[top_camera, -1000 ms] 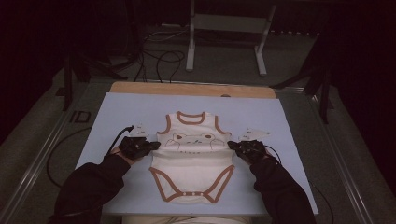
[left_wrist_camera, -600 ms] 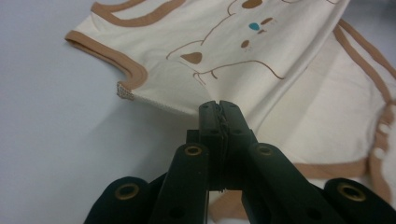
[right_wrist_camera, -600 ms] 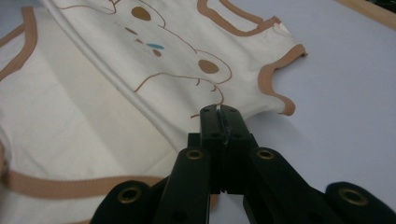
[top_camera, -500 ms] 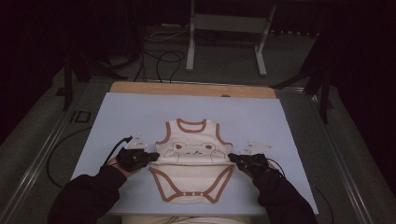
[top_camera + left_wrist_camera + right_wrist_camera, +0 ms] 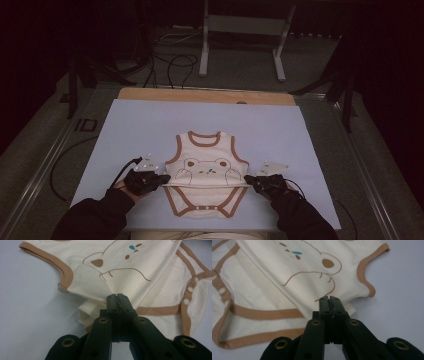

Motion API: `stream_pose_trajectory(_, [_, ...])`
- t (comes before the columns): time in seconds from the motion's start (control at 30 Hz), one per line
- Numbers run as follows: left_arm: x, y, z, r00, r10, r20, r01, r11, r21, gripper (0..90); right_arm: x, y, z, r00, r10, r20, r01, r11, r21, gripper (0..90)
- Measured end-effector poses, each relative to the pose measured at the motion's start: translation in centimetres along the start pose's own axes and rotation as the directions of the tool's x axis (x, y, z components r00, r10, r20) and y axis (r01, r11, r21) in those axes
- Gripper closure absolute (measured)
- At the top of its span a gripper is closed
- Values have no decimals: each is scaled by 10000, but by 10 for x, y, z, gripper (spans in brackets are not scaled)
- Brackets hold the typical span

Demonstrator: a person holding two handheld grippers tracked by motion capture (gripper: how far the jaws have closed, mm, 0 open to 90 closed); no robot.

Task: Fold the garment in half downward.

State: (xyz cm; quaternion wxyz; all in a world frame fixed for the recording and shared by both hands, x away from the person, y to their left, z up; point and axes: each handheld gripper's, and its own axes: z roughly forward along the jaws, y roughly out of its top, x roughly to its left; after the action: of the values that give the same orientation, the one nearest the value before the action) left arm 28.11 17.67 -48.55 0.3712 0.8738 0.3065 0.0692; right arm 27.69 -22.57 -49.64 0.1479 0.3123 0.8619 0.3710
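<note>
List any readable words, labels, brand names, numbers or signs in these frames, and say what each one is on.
None: no words, numbers or brand marks can be read.
The baby bodysuit carries only a bear drawing, with no lettering.
The small tag at its armhole seam is too small and blurred to read.

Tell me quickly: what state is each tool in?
Left tool: closed, pinching the bodysuit at its side edge.
Right tool: closed, pinching the bodysuit's opposite side edge.

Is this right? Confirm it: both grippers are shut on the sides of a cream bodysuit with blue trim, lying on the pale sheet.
Wrong on one count: the trim is brown, as the left gripper view shows. The left gripper and right gripper are shut on the bodysuit, on the pale sheet.
</note>
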Motion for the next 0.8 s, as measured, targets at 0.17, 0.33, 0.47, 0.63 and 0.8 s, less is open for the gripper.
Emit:
stream_pose_trajectory(0.17, [-5, -6, 3, 9998, -134, 171, 133, 9999, 98, 900, 1, -6, 2, 9999, 113, -75, -111, 9998, 137, 897])
stream_pose_trajectory(0.33, [-7, -12, 6, 9998, -151, 116, 148, 9996, 250, 900, 3, -10, 5, 9998, 148, -132, -144, 9994, 312, 896])
stream_pose_trajectory(0.47, [-7, -16, 9, 9995, -273, 175, 266, 9990, 370, 900, 3, -12, 5, 9996, 173, -218, -164, 9991, 382, 894])
stream_pose_trajectory(0.63, [-7, -21, 13, 9996, -269, 122, 263, 9984, 508, 900, 3, -14, 8, 9995, 167, -253, -155, 9988, 470, 894])
stream_pose_trajectory(0.8, [-6, -23, 15, 9995, -308, 82, 304, 9983, 492, 895, 3, -16, 9, 9994, 178, -293, -163, 9986, 504, 894])
